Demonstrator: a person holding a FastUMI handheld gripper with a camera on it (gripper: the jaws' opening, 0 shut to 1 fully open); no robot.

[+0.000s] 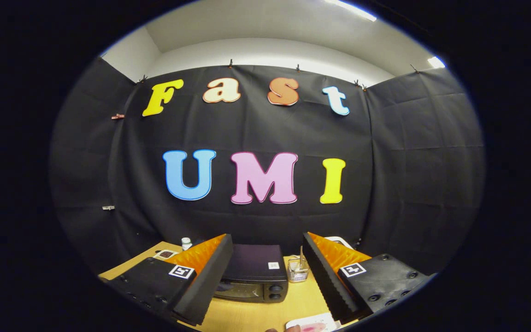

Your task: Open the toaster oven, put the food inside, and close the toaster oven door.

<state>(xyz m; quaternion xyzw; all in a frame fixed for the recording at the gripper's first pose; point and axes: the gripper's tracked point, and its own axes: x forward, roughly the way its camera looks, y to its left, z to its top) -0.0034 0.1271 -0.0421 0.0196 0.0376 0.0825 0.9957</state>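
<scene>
Camera riding on the gripper, looking forward and tilted upward

We look out along the two spread fingers, from just above the wooden table, straight toward the booth's black back wall. We are near the toaster oven, which sits between and just beyond the fingertips; the wall and ceiling take up most of what we see.
</scene>
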